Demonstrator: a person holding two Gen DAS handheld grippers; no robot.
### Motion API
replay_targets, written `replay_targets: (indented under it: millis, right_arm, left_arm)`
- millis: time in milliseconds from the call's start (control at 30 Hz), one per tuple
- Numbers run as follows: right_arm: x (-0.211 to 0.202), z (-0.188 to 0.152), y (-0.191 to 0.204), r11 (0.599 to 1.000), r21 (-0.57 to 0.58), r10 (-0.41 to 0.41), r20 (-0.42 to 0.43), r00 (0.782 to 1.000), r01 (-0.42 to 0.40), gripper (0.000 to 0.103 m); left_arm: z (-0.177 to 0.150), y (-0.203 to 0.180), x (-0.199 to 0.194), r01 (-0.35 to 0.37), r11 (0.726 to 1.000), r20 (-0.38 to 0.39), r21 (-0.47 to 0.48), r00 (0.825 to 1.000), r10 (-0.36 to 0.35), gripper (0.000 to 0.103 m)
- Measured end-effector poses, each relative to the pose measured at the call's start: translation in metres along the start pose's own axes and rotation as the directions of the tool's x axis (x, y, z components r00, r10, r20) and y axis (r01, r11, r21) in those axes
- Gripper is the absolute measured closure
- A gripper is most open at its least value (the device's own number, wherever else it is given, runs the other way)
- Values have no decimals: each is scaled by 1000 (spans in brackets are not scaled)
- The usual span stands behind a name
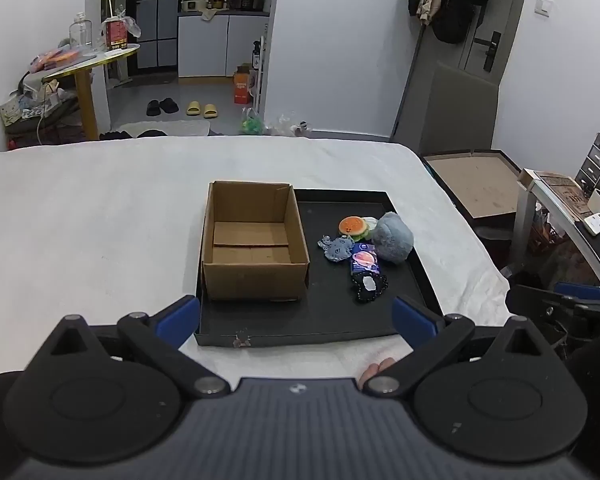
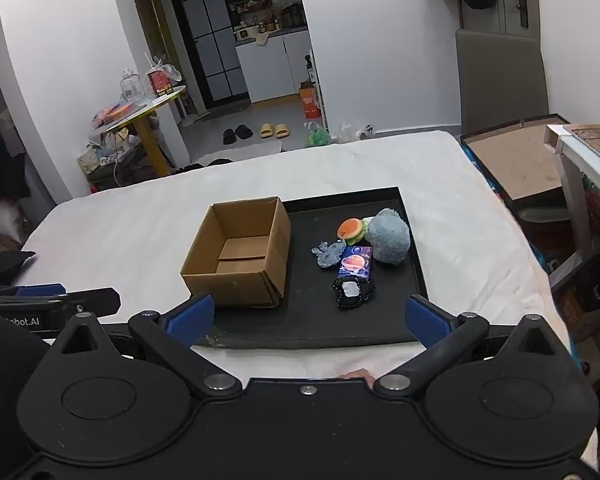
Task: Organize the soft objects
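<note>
The burger toy [image 1: 354, 227] hides most of a green-and-white plush at its 3 o'clock; the purple packet's [image 2: 355, 265] print is too small to read; the cardboard box's [image 1: 256, 276] near wall hides its near floor.

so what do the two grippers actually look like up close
Both match: the left gripper and right gripper have matte black linkage arms with silver pivot screws, round black discs, and blue ribbed finger pads. The left body is ribbed grey with a small logo.

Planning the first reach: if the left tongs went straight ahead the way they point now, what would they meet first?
Probably the black tray, at its near edge, with the open cardboard box just beyond on its left half. The left tongs are open and empty; depth is hard to judge here.
</note>
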State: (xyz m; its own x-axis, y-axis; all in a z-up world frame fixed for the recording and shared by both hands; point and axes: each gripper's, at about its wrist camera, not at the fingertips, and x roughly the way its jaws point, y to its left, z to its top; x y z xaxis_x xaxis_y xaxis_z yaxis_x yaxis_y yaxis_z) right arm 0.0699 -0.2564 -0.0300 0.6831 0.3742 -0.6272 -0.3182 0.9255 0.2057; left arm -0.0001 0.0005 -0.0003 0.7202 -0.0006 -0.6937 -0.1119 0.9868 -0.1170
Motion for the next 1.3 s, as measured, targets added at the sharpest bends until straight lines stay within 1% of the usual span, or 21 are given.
replay_targets:
  millis: [33,67,267,300,367,600,767,933,1300]
  right_arm:
    - [0,0,0,1000,0,-1,-1,1000,1,0]
    - [0,-1,-1,1000,25,15,-15,1000,-15,0]
    - [-1,-2,-1,1000,17,8,-22,1000,-7,0]
    - [0,-2,-1,1000,18,8,-21,1000,-7,0]
    - [2,-1,-1,1000,14,7,-22,1000,-7,0]
    - [1,-6,1,1000,14,5,-17,1000,-5,0]
    - [1,-2,-1,1000,15,7,-21,1000,-7,0]
    - [4,-4,-3,1000,19,4,-18,1000,-4,0]
    - [2,-2,-3,1000,21,8,-15,1000,-8,0]
  left_arm:
    - [0,1,0,0,1000,-1,-6,1000,0,1]
    - [0,1,0,-1,1000,-2,-11,1000,1,1]
    - [0,4,0,-12,999,8,-30,1000,12,1]
    - [-1,1,0,12,1000,1,-10,1000,-12,1]
    - [0,-1,0,14,1000,3,-11,1000,-13,1]
    - [0,-2,-2,4,1000,5,-13,1000,-4,1]
    - [0,-3,-2,8,1000,5,-13,1000,-7,1]
    - [0,-3,-2,-11,1000,6,-26,1000,11,1]
    - [0,-1,-2,-16,999,8,-28,1000,16,1]
